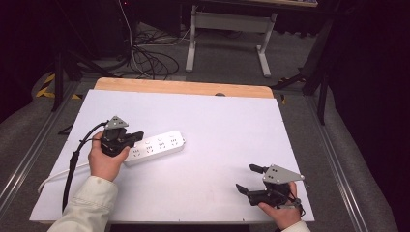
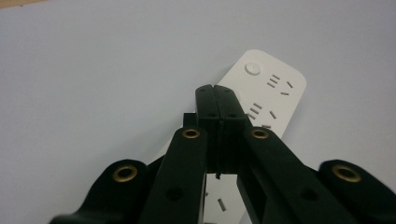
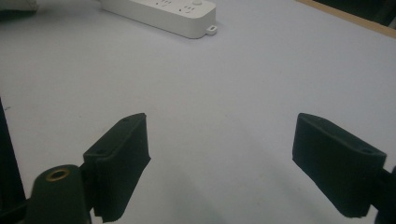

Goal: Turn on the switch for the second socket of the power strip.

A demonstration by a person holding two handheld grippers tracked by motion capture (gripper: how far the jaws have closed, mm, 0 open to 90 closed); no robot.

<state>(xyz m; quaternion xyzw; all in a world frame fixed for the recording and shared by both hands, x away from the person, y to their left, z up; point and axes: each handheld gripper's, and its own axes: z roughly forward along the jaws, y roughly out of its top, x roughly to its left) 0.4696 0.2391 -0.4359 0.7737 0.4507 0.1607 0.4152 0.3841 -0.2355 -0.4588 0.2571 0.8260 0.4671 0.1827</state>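
A long white plastic power strip [image 1: 155,147] with a row of sockets lies flat on the left half of a white sheet-covered table [image 1: 217,121], angled so that its far end points toward the table's middle. In the left gripper view its round button and slotted outlets [image 2: 275,88] show just beyond the black jaws. The left gripper [image 1: 136,137], held in a person's left hand [image 1: 104,162] with a pale sleeve [image 1: 89,208] behind it, sits over the strip's near end; its jaws are pressed together pad to pad with nothing visibly between them, hovering above or resting on the strip's top face — which of the two cannot be told. A black cable [image 1: 72,166] trails from this gripper toward the table's near left edge, beside a thin white cord [image 1: 60,174].

Well apart, near the table's front right corner, the right gripper [image 1: 249,179] is held in the person's right hand [image 1: 280,212], its jaws spread wide and empty above the bare white surface. In the right gripper view the strip [image 3: 161,11] lies far off at the top edge.

A strip of light wood [image 1: 183,88] edges the table's far side; beyond it, a grey carpeted floor [image 1: 227,58] carries tangled cables [image 1: 152,60] and a white desk frame [image 1: 229,29].
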